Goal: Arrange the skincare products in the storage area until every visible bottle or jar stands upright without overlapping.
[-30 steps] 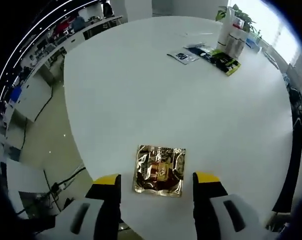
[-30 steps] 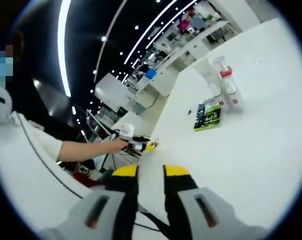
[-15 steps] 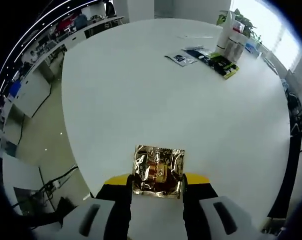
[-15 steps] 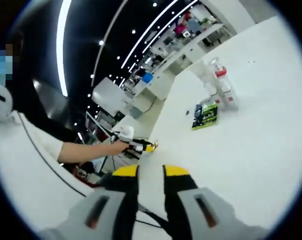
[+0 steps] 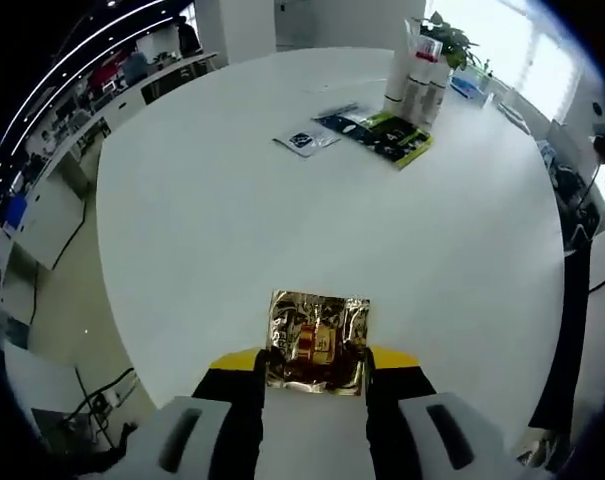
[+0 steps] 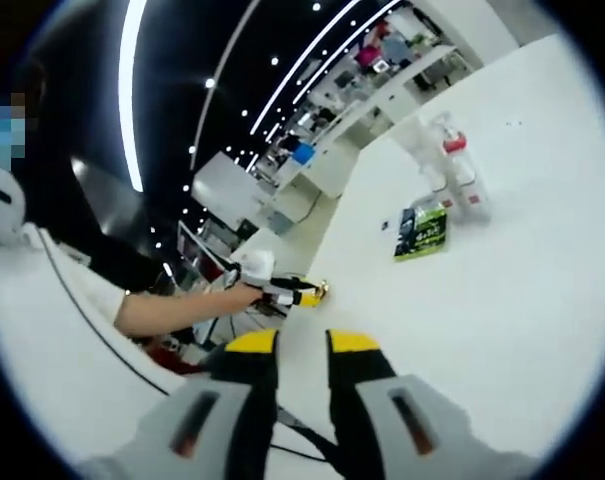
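Clamped on the near edge of a crinkled gold foil sachet (image 5: 318,340): the yellow-tipped left gripper (image 5: 315,362), jaws pressed to either side of the packet at the near rim of a round white table (image 5: 282,230). Standing far across the tabletop, close together near the opposite edge: a cluster of white bottles and tubes (image 5: 415,75), one with a red cap. Lying flat just beside that cluster: a green-and-black packet (image 5: 394,138), a dark blue packet (image 5: 337,122) and a small pale sachet with a dark round mark (image 5: 304,141), all well apart from the gold one. Held clear of the table, nearly together with only a thin dark gap and nothing visible between the jaws: the right gripper (image 6: 300,350), looking toward the left gripper (image 6: 292,293) in a person's hand (image 6: 244,280) and the same bottles (image 6: 444,170) beyond. Likely very light, thin and limp, this foil sachet, and slick on the surface; prone to sag or crease if lifted by one edge. Best taken along a sealed border, where the material is flattest and stiffest, rather than across the filled middle. No way for such a packet to stand upright unaided, by the look of it; leaning against the bottles probably needed.
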The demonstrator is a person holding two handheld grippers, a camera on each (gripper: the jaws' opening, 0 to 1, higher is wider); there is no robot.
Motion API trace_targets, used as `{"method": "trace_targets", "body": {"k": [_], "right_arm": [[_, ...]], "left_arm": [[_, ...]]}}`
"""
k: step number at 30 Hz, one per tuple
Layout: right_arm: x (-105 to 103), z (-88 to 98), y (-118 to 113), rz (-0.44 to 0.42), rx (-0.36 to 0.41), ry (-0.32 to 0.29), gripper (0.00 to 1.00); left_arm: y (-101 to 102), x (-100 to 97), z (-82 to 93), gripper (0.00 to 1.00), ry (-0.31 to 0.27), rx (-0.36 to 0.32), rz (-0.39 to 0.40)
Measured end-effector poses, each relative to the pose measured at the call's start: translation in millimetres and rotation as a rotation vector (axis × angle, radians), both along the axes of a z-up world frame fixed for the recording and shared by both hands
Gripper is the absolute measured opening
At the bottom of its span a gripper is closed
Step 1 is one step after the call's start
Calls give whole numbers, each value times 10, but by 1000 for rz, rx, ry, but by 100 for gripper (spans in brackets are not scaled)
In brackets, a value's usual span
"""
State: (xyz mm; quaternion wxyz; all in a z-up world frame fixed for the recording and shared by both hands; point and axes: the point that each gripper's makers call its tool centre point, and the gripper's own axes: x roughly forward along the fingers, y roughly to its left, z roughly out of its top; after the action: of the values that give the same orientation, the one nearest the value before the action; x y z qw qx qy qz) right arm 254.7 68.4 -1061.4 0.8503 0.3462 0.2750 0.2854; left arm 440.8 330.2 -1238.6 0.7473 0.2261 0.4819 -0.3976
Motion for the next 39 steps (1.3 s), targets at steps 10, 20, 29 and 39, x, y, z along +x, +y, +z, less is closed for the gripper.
{"method": "trace_targets", "body": {"k": [10, 20, 29, 39], "right_arm": [[148, -54, 110, 67, 30, 11, 19], [282, -206, 241, 121, 28, 68, 31], [341, -234, 254, 143, 56, 107, 31], [286, -188, 204, 141, 161, 166, 1]], "left_arm": [[-739, -430, 480, 40, -102, -48, -237], [-1563, -1040, 1039, 40, -122, -190, -339], [-2137, -1493, 1445, 40, -166, -212, -511], [-2447, -1721, 1590, 40, -175, -223, -596]]}}
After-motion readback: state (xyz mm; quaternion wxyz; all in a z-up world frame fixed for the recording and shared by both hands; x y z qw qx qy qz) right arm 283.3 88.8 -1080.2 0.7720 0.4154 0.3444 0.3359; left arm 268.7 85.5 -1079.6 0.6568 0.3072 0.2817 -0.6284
